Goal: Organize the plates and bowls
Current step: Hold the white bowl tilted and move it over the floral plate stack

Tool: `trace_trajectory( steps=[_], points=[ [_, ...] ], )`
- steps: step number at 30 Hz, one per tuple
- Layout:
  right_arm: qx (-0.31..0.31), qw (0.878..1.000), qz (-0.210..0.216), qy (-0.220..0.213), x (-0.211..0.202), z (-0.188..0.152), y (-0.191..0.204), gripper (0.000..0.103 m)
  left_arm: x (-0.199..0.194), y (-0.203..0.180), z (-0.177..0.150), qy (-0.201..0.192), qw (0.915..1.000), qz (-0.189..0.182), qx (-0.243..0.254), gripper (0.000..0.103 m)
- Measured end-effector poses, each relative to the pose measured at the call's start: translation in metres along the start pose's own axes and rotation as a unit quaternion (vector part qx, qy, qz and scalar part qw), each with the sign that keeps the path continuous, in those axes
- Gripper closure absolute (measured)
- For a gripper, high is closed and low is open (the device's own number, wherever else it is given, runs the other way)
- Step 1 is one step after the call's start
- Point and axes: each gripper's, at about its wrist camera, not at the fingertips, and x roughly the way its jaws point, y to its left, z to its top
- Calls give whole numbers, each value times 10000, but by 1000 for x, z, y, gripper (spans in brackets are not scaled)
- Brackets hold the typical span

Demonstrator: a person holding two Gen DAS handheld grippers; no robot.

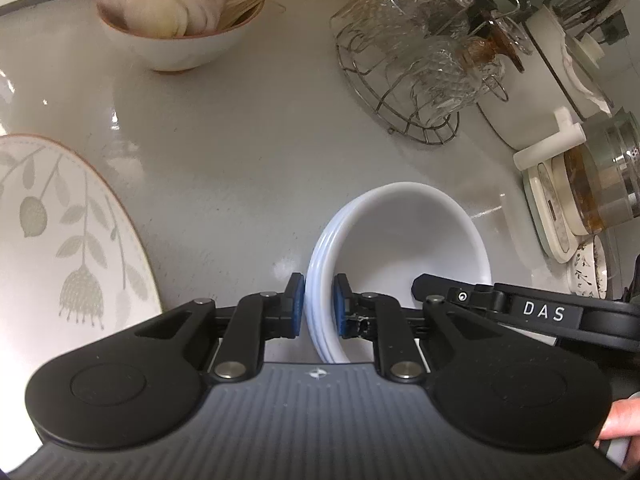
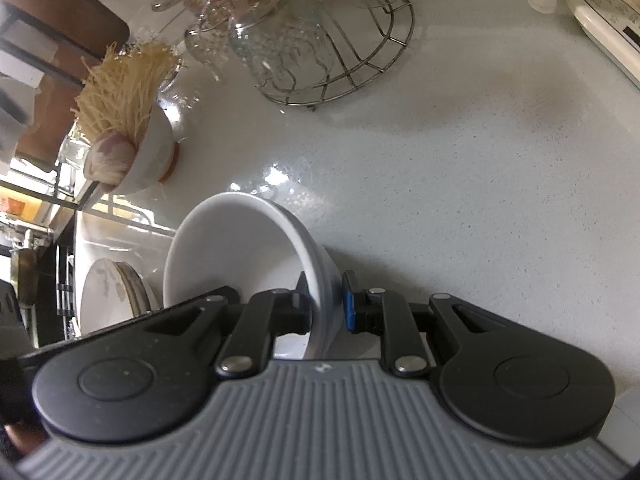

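Glossy grey desk [image 1: 248,168], crowded along its far edge: a wire basket [image 1: 400,80] full of upturned glasses, a bowl [image 1: 176,44] holding garlic and dry noodles. Mid-desk, the left tool [image 1: 319,305] pinches the near rim of the stacked white bowls [image 1: 404,240]; the right tool [image 2: 326,304] clamps the same stack's opposite rim. A floral plate [image 1: 60,240] lies at the left edge.

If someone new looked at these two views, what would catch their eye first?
First, the stack of white bowls, tilted above the counter, with the left gripper clamped on one rim and the right gripper on the other. Next, the wire basket of glassware behind, and the bowl of garlic at back left.
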Motion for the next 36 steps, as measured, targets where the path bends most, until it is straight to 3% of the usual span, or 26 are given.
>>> trace_trajectory(
  steps=[5,19,30,36],
  points=[
    [-204,9995,17,-226,-8,0,10,85,-11,-3,4,114,9997,17,218,85],
    [29,9982,155,-578,-42,-2,25,83,-48,-18,24,195,9980,-53,597,85],
    [-31,9963,117,-854,-74,-3,54,83,-94,-26,33,-20,9954,-202,935,84],
    [-127,9944,234,-1025,-86,-4,71,82,-118,-17,34,-271,9956,-292,853,84]
  ],
)
